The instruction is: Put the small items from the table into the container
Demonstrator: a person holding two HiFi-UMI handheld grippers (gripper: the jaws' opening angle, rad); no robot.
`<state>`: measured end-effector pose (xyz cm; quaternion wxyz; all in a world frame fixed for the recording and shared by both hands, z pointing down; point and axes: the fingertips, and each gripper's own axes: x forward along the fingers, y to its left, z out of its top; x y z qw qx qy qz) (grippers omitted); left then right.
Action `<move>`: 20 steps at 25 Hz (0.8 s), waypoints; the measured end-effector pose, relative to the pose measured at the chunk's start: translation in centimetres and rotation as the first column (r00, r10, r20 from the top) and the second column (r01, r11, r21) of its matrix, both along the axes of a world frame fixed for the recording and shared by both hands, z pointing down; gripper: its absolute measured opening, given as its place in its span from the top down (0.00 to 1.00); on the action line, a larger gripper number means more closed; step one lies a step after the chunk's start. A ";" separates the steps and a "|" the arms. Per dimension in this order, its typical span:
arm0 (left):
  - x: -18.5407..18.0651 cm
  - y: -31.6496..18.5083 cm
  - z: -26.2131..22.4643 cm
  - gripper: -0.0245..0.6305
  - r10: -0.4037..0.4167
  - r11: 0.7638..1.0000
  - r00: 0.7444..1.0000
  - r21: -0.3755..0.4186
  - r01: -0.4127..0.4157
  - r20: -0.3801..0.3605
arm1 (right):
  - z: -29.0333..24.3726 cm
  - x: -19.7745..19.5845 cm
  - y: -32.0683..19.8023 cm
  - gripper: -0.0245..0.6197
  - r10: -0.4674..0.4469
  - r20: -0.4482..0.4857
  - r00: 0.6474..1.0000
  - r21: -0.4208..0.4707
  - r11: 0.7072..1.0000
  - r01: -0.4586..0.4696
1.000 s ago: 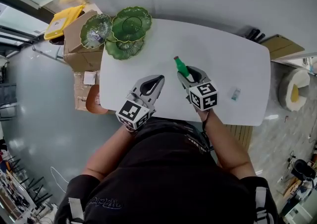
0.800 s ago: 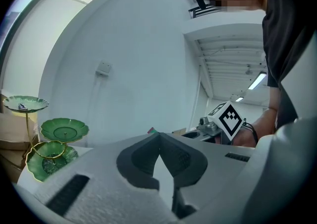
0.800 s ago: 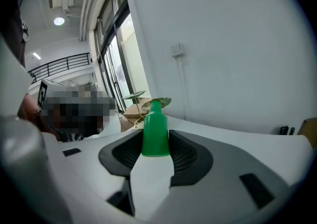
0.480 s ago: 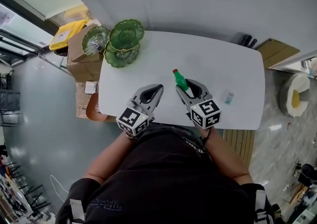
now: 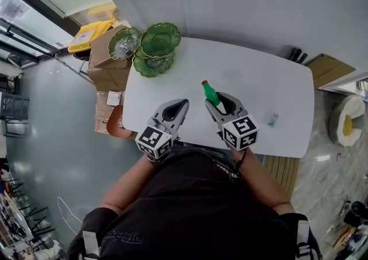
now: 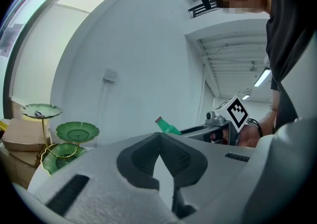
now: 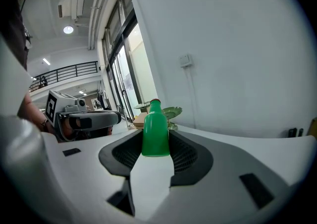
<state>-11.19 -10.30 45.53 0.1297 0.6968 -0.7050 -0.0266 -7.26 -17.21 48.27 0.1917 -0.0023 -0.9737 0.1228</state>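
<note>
A yellow flat thing (image 5: 92, 33) and an open cardboard box (image 5: 103, 64) sit on the floor off the table's left end. Just inside that end, at the far left corner of the white table (image 5: 270, 77), stands the green tiered dish stand (image 5: 154, 47). Its leaf-shaped dishes reach out past the table's edge over the box.

From the stand toward the person the tabletop is bare, so nothing lies between the dishes and the two grippers.

The left gripper (image 5: 183, 103) hovers over the near edge, left of centre. Its jaws are together, tips meeting, with nothing between them.

Just beside it to the right, the right gripper (image 5: 220, 102) is clamped on the green bottle (image 5: 210, 93), its pads pressing on the lower body. The bottle is over the near middle of the table. Its long axis runs on from the jaws, and its red cap leads away from the person, angled toward the far left and somewhat upward. Both marker cubes sit at the near edge, close against the person's body.

Further right, well apart from the bottle, a small pale packet (image 5: 272, 119) lies flat near the near right corner, with open tabletop all round it. Past the right end, a wooden board (image 5: 326, 69) lies beside the table.
</note>
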 end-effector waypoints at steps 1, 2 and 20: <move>-0.4 0.3 0.0 0.95 -0.003 1.000 1.000 0.002 0.003 0.000 | 0.0 -0.3 0.3 0.70 -0.001 0.001 1.000 0.000 1.000 0.001; -0.7 0.5 -0.1 0.95 -0.005 1.000 1.000 0.003 0.005 -0.001 | -0.1 -0.7 0.6 0.70 -0.002 0.001 1.000 0.000 1.000 0.002; -15.1 6.5 0.2 0.95 0.077 0.997 0.996 0.009 -0.076 -0.034 | -1.6 -14.5 8.2 0.70 0.046 -0.013 0.999 0.023 0.999 -0.046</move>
